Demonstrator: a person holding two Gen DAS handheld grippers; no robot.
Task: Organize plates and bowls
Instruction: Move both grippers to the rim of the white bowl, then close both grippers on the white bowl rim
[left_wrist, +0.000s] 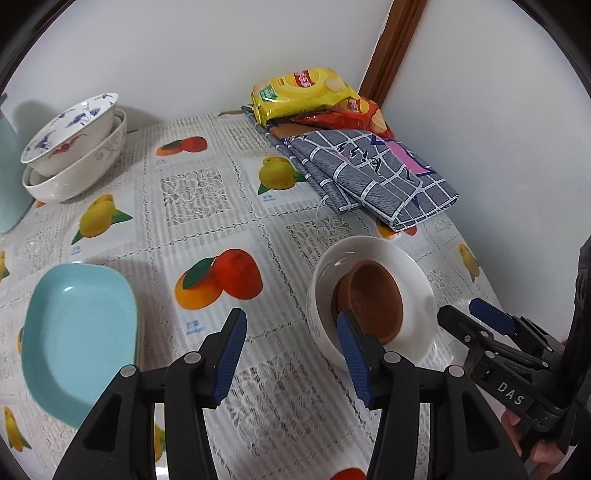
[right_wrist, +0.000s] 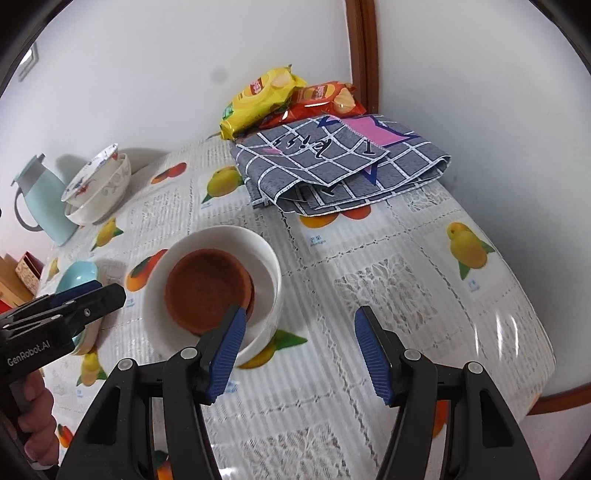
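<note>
Left gripper (left_wrist: 291, 328) jaws apart, empty, beside white bowl (left_wrist: 413, 273) holding brown bowl (left_wrist: 373, 291). Right gripper (right_wrist: 299, 328) agape, empty.

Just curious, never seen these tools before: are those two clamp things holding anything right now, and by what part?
Nothing is held. Both the left gripper and the right gripper are open near the white bowl.

- A folded grey checked cloth (right_wrist: 343, 166) lies at the far side of the fruit-print tablecloth (right_wrist: 388, 266).
- A yellow snack bag (right_wrist: 258, 99) and a red snack bag (right_wrist: 321, 99) rest against the cloth's far edge.
- A pale teal jug (right_wrist: 40, 199) stands at the left, by the wall.
</note>
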